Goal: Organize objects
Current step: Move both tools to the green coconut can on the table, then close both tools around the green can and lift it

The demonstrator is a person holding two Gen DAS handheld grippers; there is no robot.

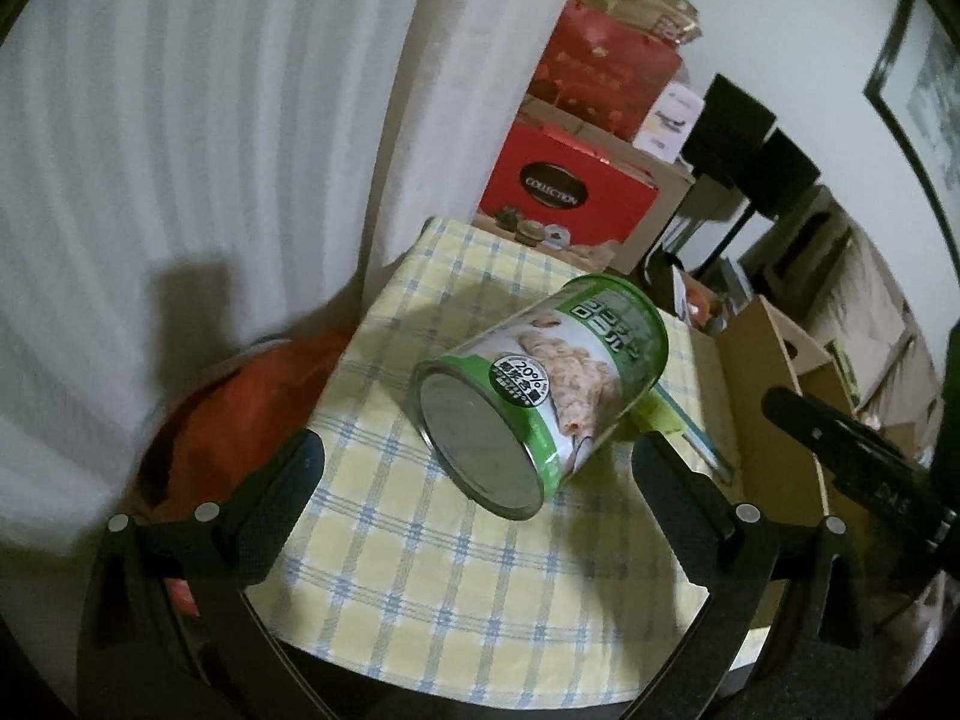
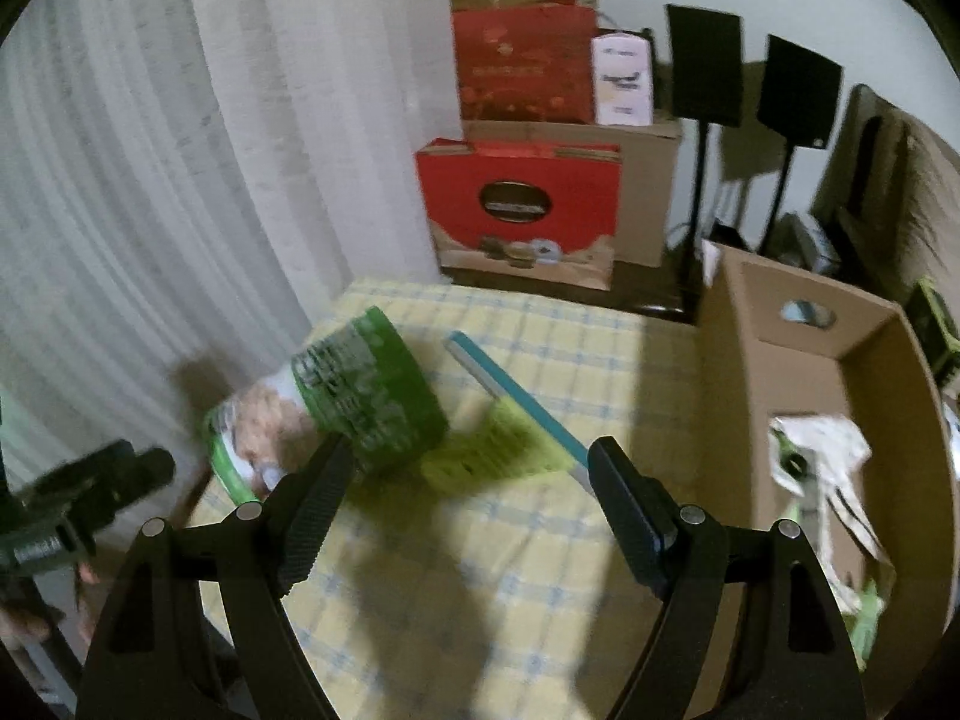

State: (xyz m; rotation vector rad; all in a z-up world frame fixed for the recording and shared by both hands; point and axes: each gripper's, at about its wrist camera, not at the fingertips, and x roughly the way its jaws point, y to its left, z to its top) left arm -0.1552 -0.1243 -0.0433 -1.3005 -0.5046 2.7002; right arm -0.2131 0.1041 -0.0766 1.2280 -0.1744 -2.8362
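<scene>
A green can (image 1: 543,390) is lying on its side on the checked tablecloth (image 1: 468,588), touching neither tool. The left gripper (image 1: 474,459) and right gripper (image 2: 471,468) are both standing wide apart, gripping nothing. A cardboard box (image 2: 744,324) is sitting at the table's right.

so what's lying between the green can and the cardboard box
In the right wrist view, a green-bristled brush with a teal handle lies on the checked cloth between the can and the box.
</scene>
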